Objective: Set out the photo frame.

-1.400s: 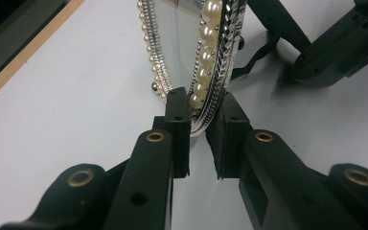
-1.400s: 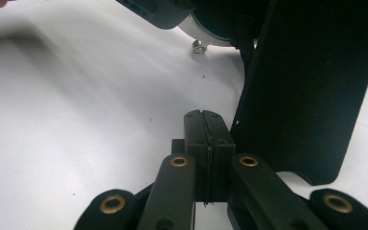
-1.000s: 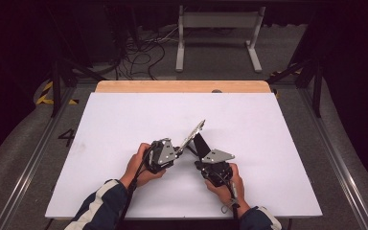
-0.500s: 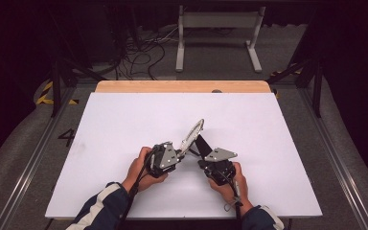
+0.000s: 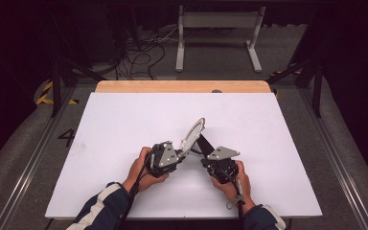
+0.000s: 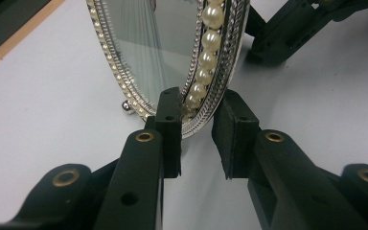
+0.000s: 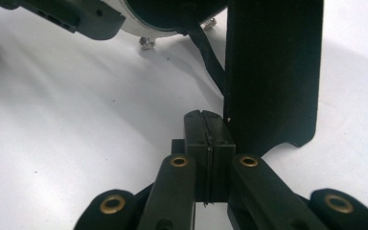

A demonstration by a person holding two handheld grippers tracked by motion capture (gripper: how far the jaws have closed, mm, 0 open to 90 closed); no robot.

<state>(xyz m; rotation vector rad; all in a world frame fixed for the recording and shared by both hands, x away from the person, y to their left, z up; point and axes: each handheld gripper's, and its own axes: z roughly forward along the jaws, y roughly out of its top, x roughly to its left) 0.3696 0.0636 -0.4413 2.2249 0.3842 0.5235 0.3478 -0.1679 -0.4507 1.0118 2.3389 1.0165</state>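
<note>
Standing the mirror (image 5: 193, 135) mid-frame: my left gripper (image 6: 196, 125) has just been easing apart around its rim, my right gripper (image 7: 206, 139) is pressed together beside its black stand (image 7: 273, 72); letting go remains.

A white table top (image 5: 124, 124) takes up the middle of the high view, with a strip of bare wood (image 5: 182, 86) along its far edge. Beyond it, at the top centre, stands a white metal frame (image 5: 218, 28) on a grey floor (image 5: 297, 62). Black cables (image 5: 143, 52) lie tangled at the upper left. Yellow and black tape (image 5: 45, 93) marks the floor at the left.
</note>
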